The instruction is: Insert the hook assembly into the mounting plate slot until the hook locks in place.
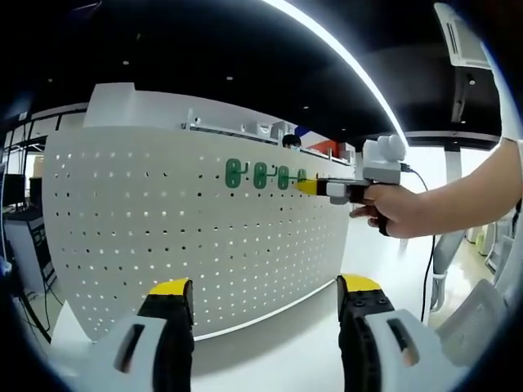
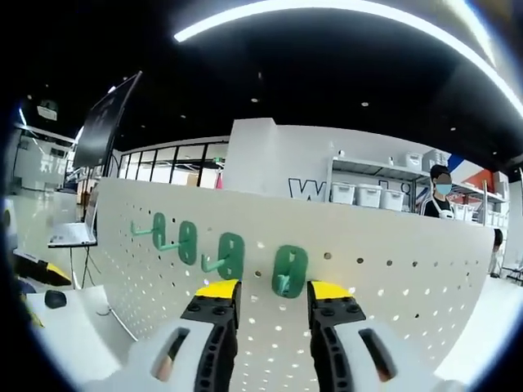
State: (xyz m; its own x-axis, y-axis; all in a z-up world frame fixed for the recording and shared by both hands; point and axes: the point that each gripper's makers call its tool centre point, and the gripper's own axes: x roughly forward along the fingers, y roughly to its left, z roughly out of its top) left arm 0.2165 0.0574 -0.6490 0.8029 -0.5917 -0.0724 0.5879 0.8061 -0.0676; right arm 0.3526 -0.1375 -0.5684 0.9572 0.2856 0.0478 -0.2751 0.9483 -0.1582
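Right hand-held gripper [image 2: 270,298] sits spread, yellow tips flanking the green hook [image 2: 289,272] dead ahead on the pegboard [image 2: 392,269], not visibly pinching. Left hand-held gripper [image 1: 265,298] spread, empty, well back.

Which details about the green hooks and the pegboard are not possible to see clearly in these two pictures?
- Left gripper view: the green hooks are too small to show whether they lock; the right gripper covers the last one.
- Right gripper view: the nearest hook sits between the jaws, contact unclear; the pegboard bottom is hidden behind them.
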